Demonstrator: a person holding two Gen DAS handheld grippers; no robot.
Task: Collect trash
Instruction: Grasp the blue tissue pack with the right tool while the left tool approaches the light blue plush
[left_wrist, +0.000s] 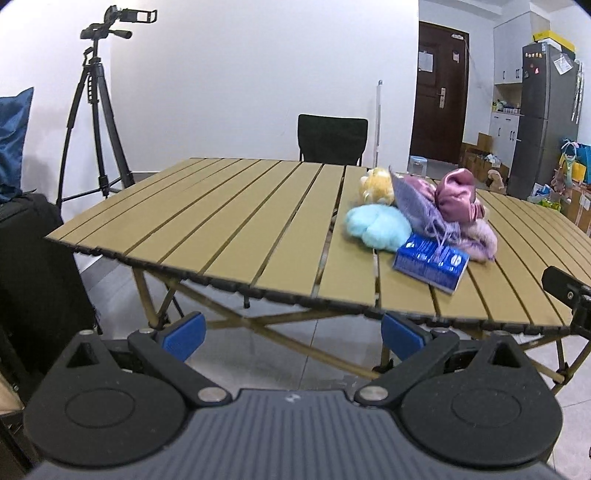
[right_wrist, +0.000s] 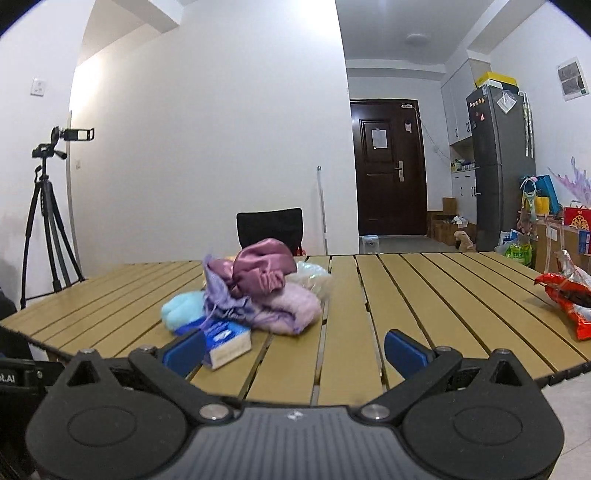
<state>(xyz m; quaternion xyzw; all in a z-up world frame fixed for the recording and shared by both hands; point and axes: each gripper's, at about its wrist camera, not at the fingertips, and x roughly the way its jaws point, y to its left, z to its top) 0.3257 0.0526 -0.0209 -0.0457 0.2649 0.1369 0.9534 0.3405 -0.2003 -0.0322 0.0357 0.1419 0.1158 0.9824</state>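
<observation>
Red wrapper (right_wrist: 567, 299) lies far right on tabletop (right_wrist: 424, 295), nearer right hand-held gripper (right_wrist: 293, 350); both grippers spread, empty, incl. left (left_wrist: 293, 332).

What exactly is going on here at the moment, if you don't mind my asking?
A person is holding a claw in each hand in front of a slatted table, set to collect trash. Both the left claw and the right claw are open and hold nothing. On the table sits a pile of soft things with a blue box at its near edge, and a torn red wrapper lies apart at the right edge. Nothing has been picked up yet.
</observation>
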